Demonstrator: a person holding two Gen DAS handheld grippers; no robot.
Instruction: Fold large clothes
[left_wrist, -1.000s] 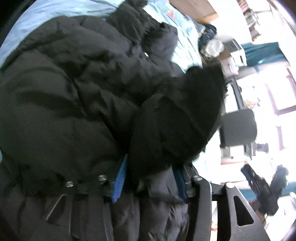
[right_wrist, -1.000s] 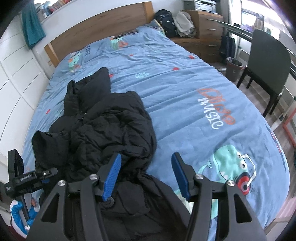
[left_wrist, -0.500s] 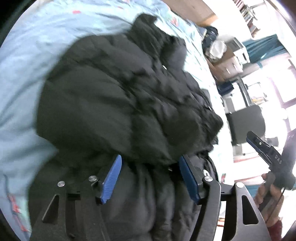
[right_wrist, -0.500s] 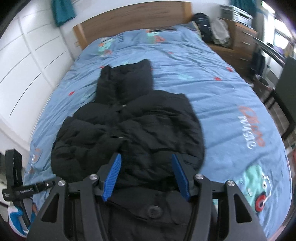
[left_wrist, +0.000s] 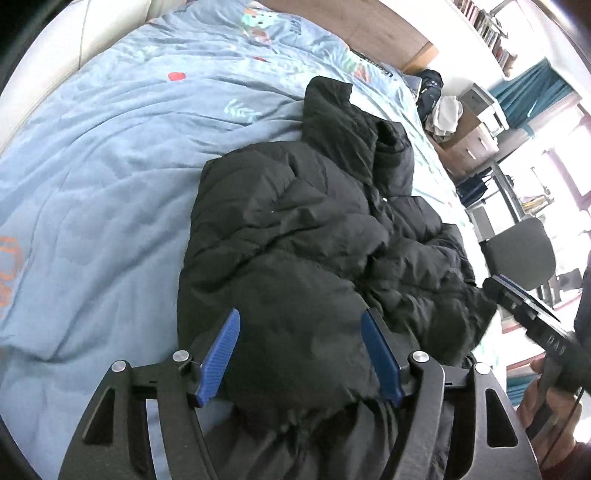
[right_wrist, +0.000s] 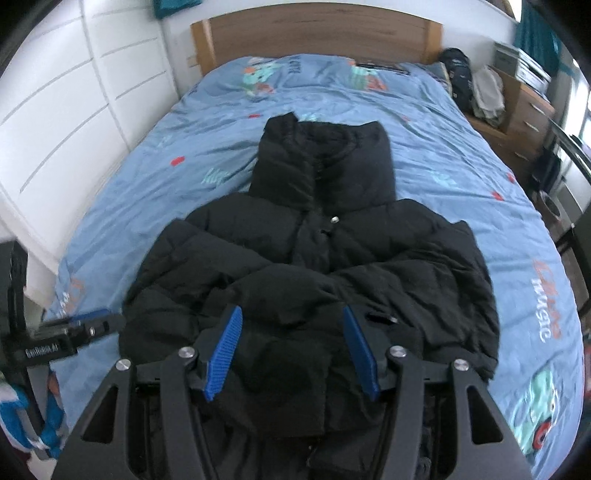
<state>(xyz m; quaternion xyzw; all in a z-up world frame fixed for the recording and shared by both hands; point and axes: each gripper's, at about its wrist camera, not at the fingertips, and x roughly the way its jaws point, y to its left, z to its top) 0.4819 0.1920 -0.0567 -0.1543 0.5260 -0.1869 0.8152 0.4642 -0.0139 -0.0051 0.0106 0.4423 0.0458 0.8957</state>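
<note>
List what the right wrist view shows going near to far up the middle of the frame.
Right gripper → black puffer jacket, collar at its far end → bare blue bed cover → wooden headboard.

The jacket (right_wrist: 306, 266) lies on the bed (right_wrist: 461, 155), collar toward the headboard (right_wrist: 314, 33), hem at the foot edge; drawers (right_wrist: 524, 110) stand beside the bed's right edge.
</note>
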